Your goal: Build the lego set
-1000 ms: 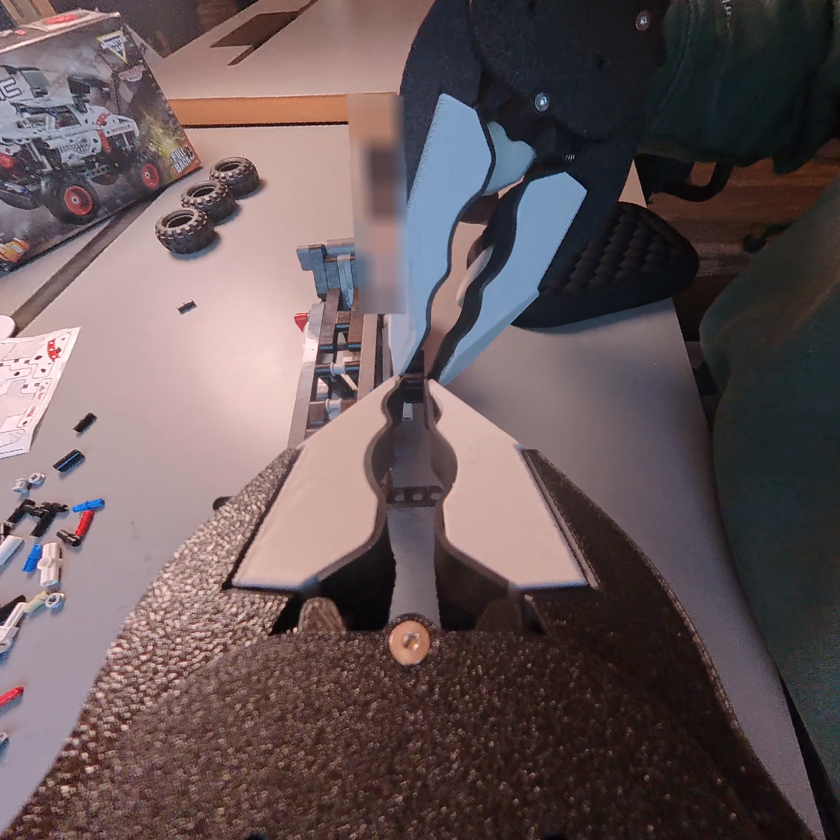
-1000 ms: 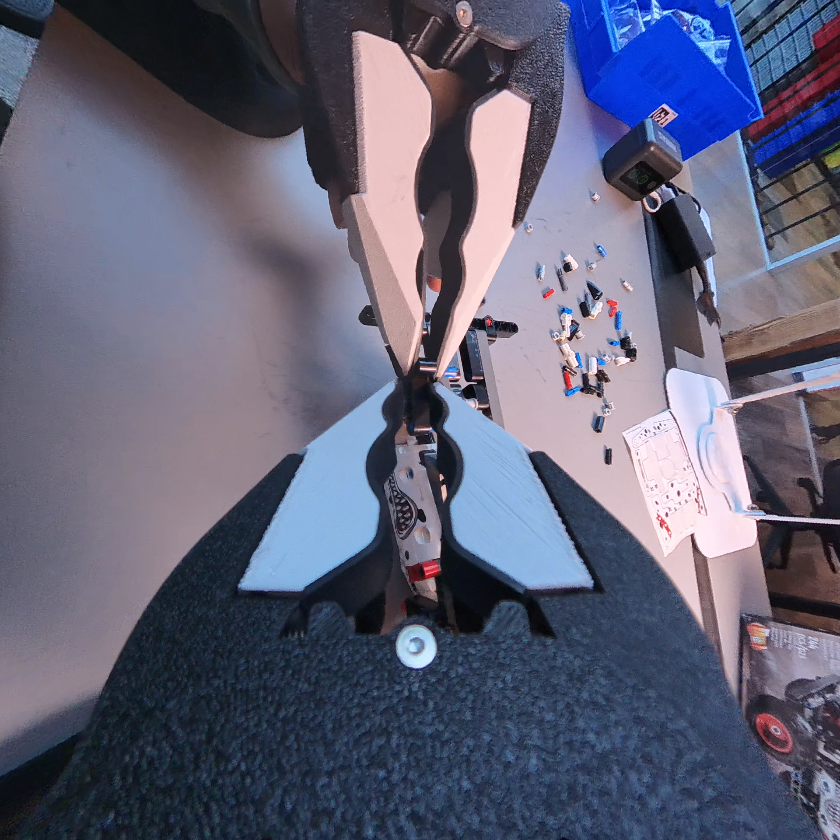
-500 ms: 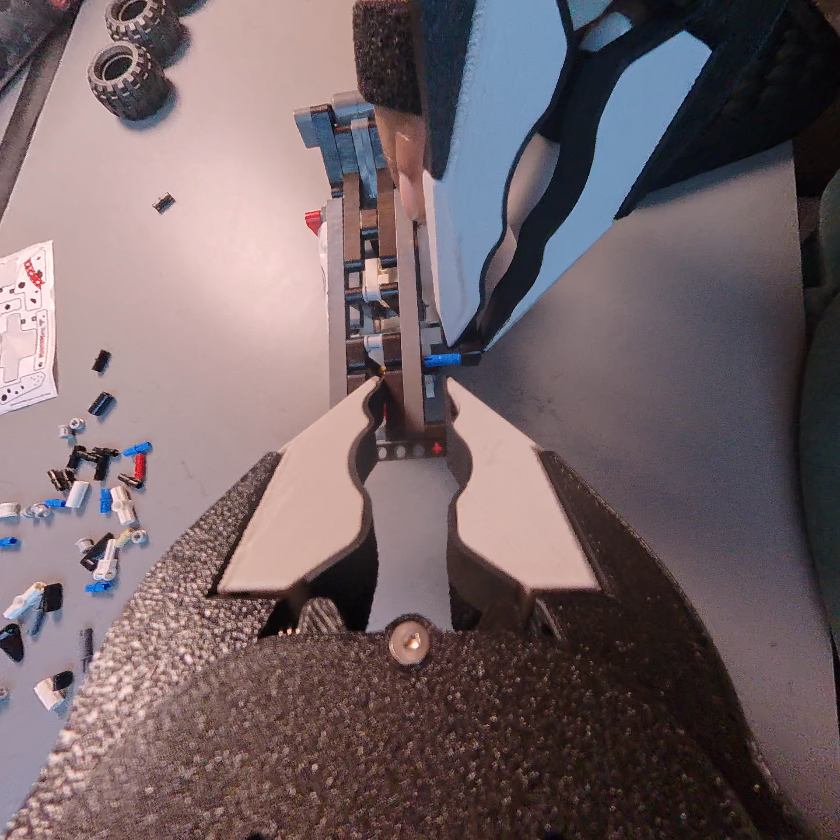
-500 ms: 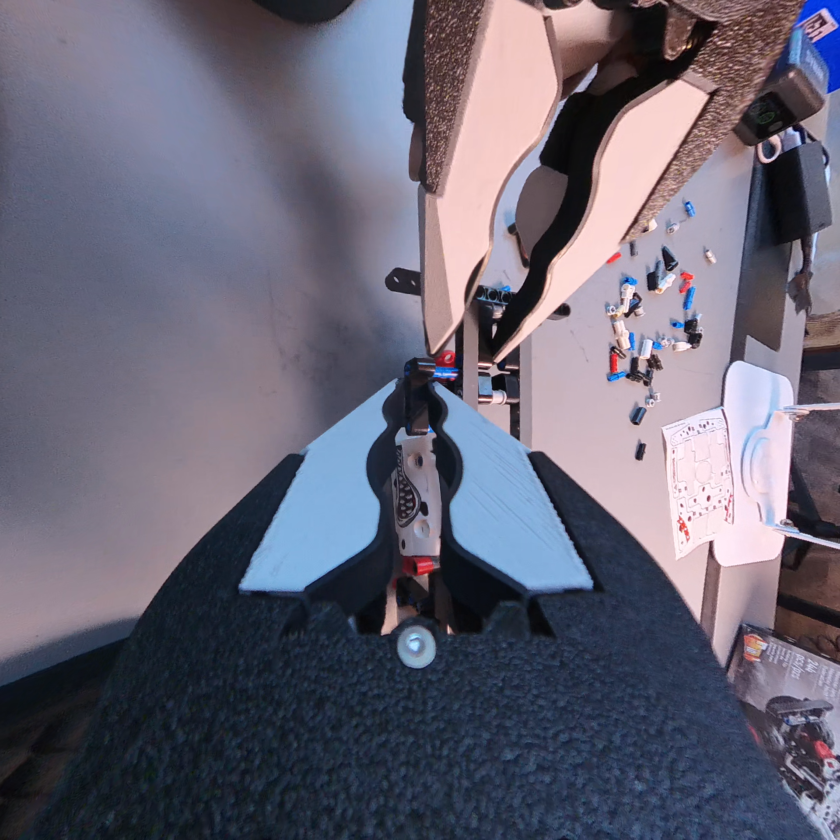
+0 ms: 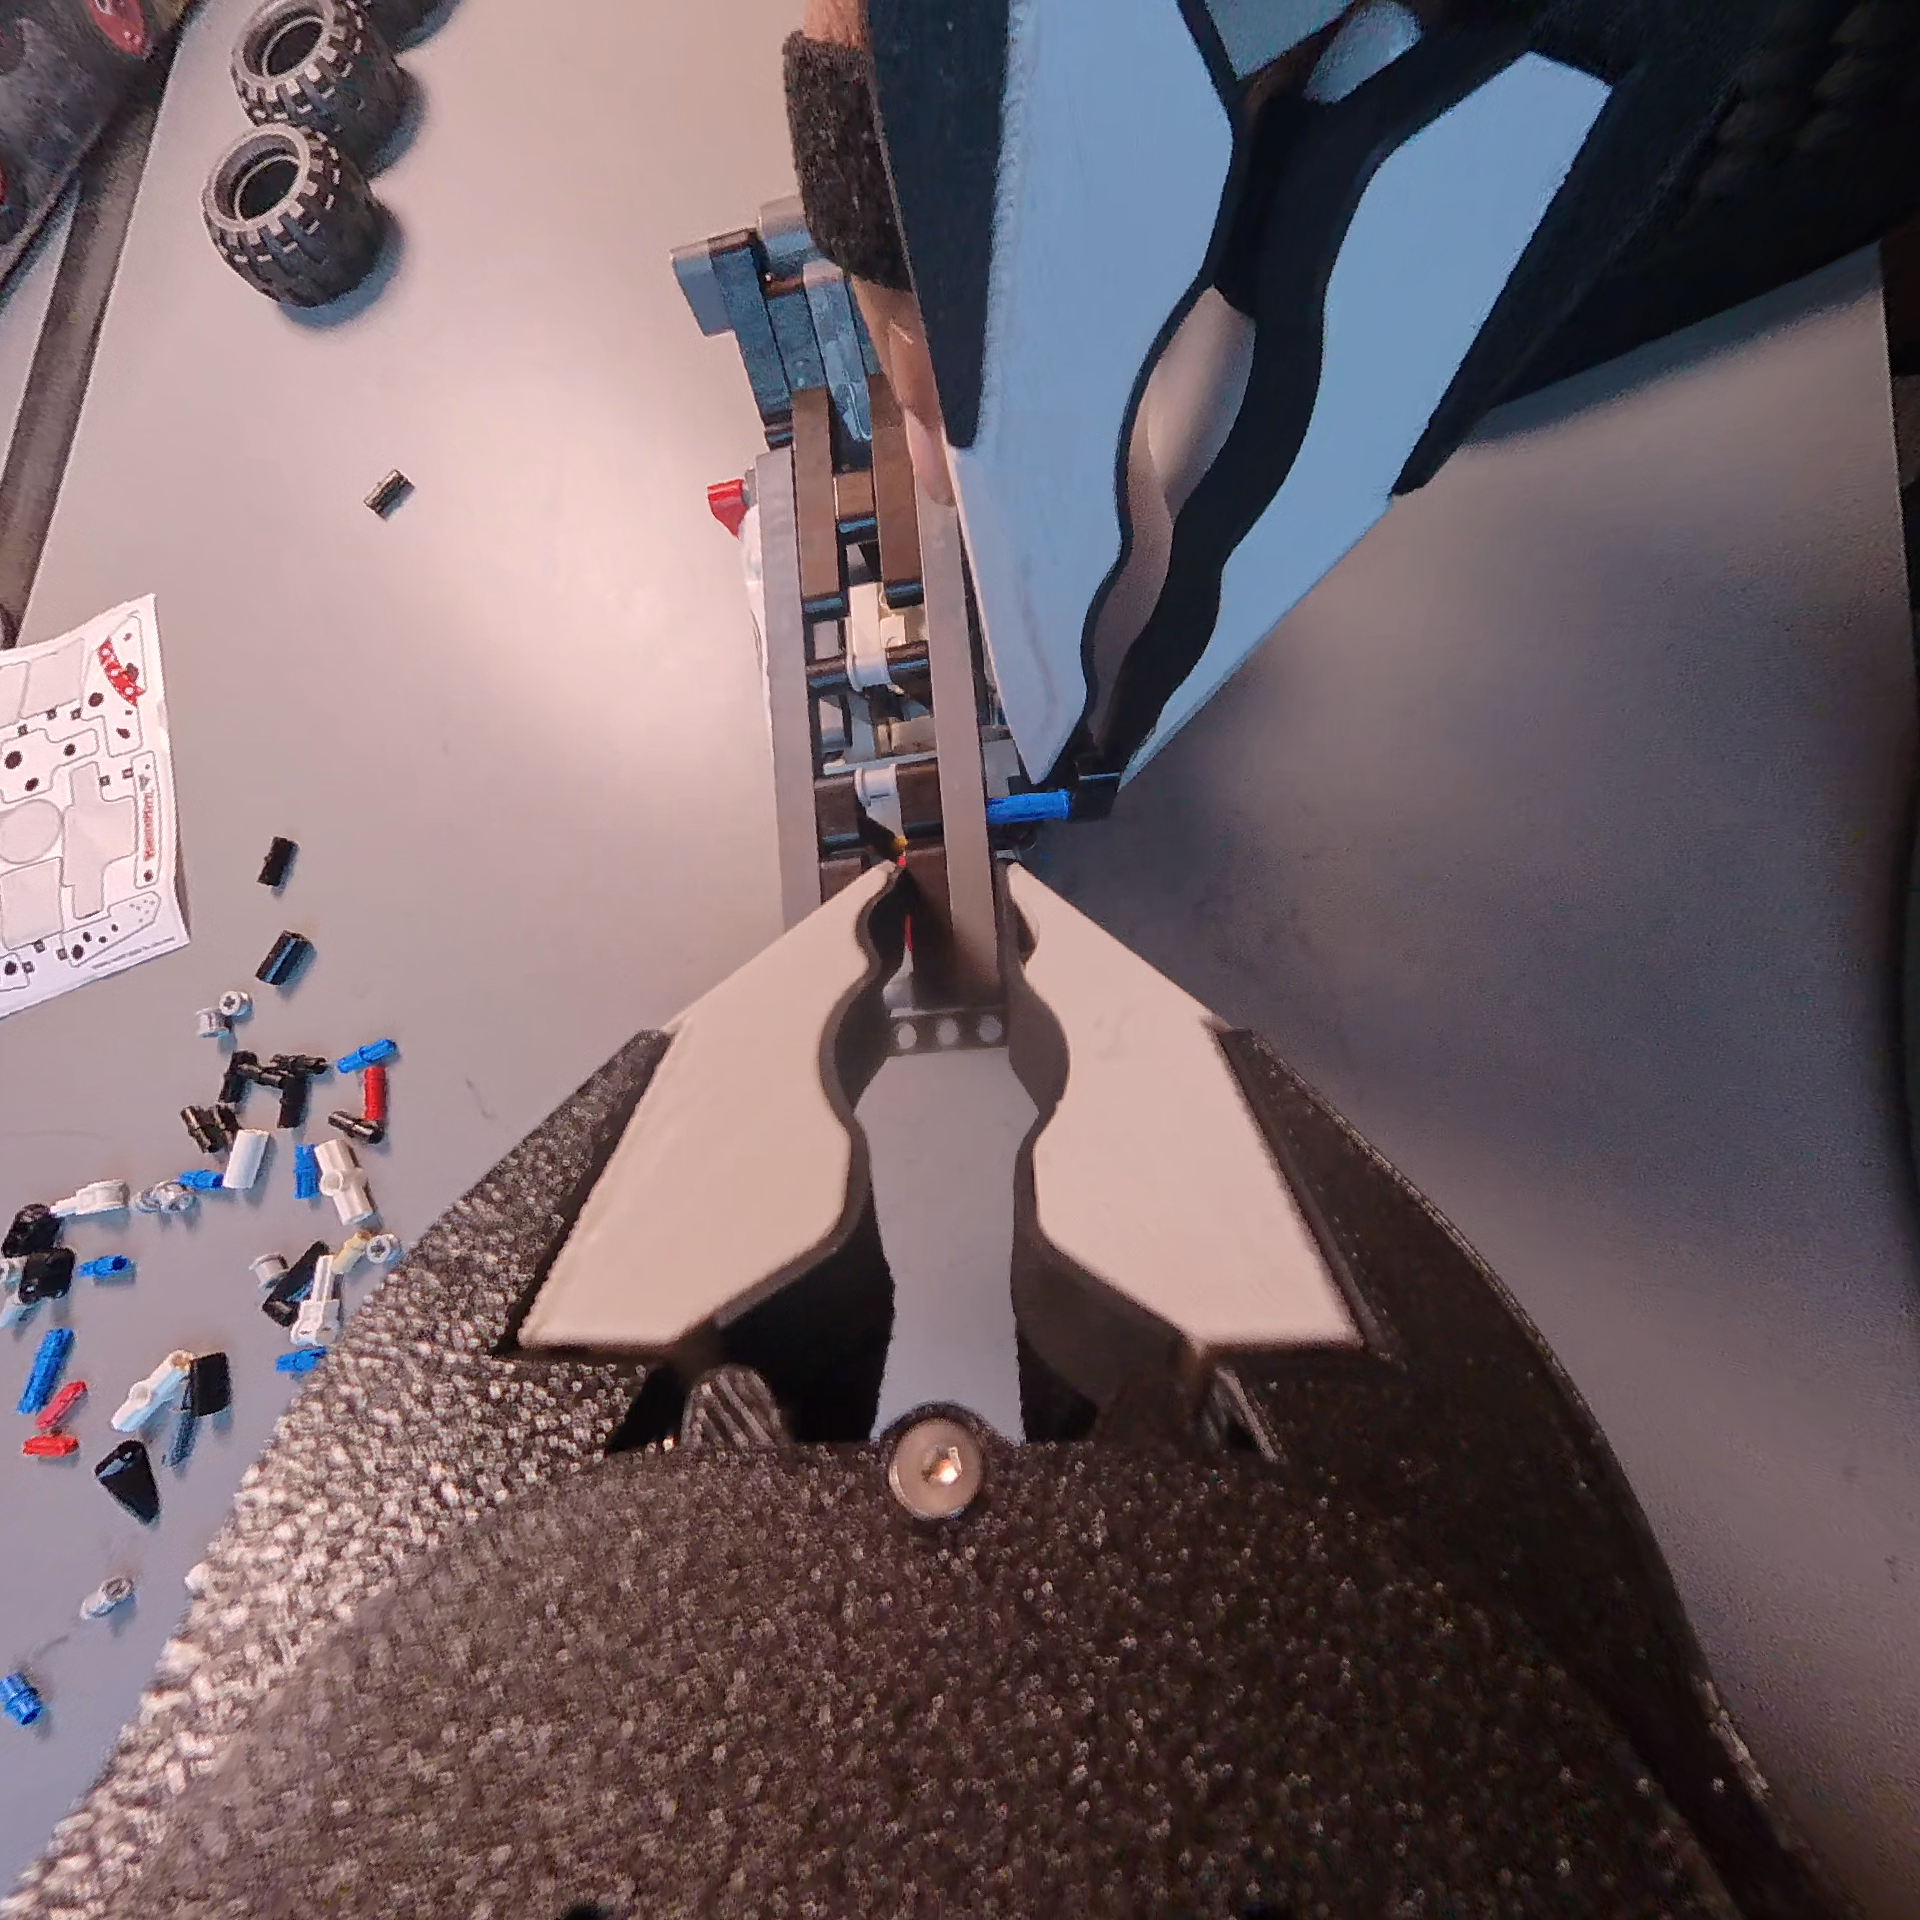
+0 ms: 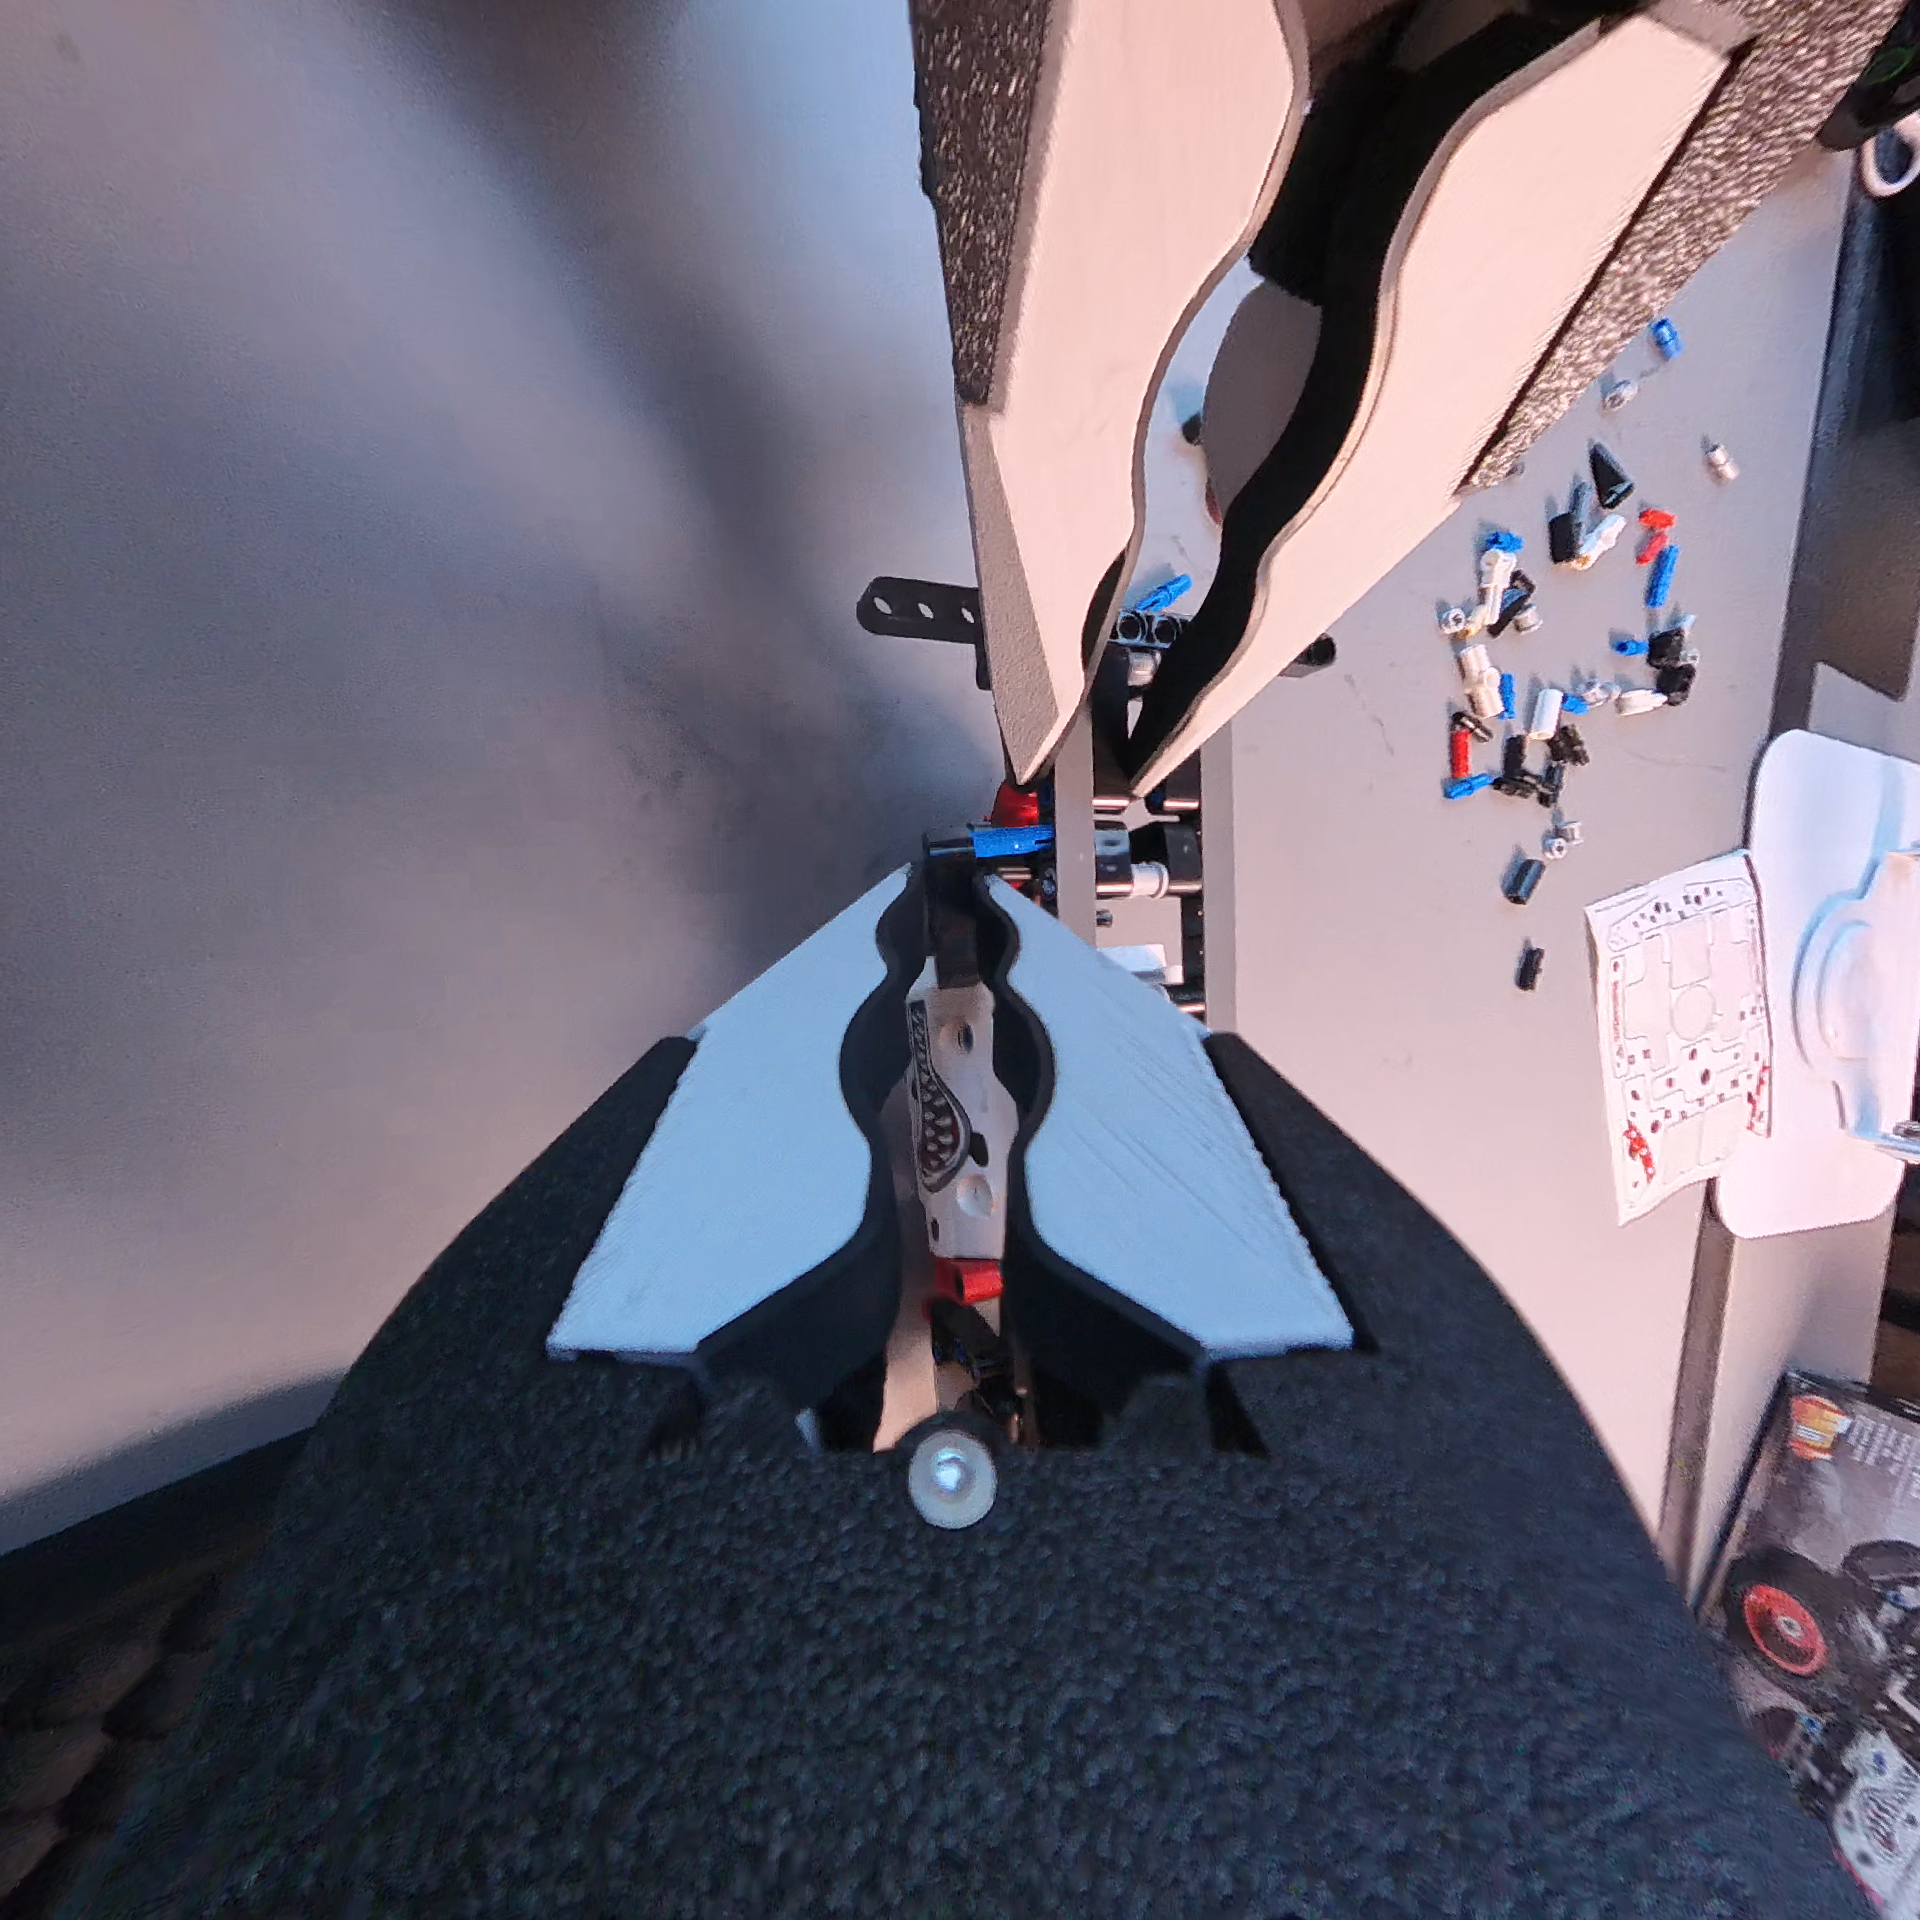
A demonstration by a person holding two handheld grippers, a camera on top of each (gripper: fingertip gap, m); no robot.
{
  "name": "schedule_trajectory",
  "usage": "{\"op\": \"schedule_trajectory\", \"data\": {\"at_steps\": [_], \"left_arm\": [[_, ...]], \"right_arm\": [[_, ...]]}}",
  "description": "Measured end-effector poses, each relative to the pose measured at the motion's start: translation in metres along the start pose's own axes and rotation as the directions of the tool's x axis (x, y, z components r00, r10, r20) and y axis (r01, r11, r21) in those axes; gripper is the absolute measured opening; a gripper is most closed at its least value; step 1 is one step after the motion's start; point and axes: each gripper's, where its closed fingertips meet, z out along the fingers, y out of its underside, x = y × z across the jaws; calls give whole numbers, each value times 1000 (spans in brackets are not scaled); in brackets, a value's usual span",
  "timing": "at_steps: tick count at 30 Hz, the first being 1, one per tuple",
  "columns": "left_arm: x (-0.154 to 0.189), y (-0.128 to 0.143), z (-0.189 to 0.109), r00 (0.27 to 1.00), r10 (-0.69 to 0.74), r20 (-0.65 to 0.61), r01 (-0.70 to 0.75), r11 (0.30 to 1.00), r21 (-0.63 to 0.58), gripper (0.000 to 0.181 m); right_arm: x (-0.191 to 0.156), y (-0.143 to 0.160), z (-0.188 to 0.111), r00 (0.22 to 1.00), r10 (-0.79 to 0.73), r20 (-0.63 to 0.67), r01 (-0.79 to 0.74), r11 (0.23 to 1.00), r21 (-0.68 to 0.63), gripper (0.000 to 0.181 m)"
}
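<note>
A plain grey counter [image 5: 499,644] fills the space, strewn along one side with loose small pieces [image 5: 260,1132] in black, blue, red and white, a white sticker sheet [image 5: 78,800] beside them and two black knobbly tyres [image 5: 296,156] farther back. In the middle lies the half-built frame [image 5: 883,665], a long ladder of grey and dark beams with pale connectors between them. The left gripper [image 5: 948,894] is clamped on the near end of that frame, its pale fingers [image 5: 748,1101] closed onto a grey upright beam with a short pierced plate just behind the tips. The right gripper [image 6: 951,883] comes in from the opposite side, and from its own camera it is clenched on a small black piece [image 6: 948,914] that carries a blue pin [image 6: 1013,840]; the pin points sideways into the flank of the frame, right beside a red connector [image 6: 1013,802]. In the left wrist view the same blue pin sits against the frame's right-hand beam, with the right gripper's tips just at its outer end. Under the right gripper's fingers lies a white panel [image 6: 956,1122] printed with a toothed mouth. At the far corner of the counter the set's box [image 6: 1829,1621] shows a red-wheeled truck.
</note>
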Motion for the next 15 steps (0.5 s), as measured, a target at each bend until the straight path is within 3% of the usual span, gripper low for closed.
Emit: {"op": "schedule_trajectory", "data": {"at_steps": [10, 15], "left_arm": [[5, -5, -1, 1000, -8, 19, 8, 1000, -13, 15], [7, -8, 1, 1000, 22, 2, -22, 999, -31, 15]], "right_arm": [[-4, -4, -9, 987, 130, 91, -132, 991, 16, 7], [-8, -2, -14, 955, 147, 257, -143, 989, -35, 6]]}}
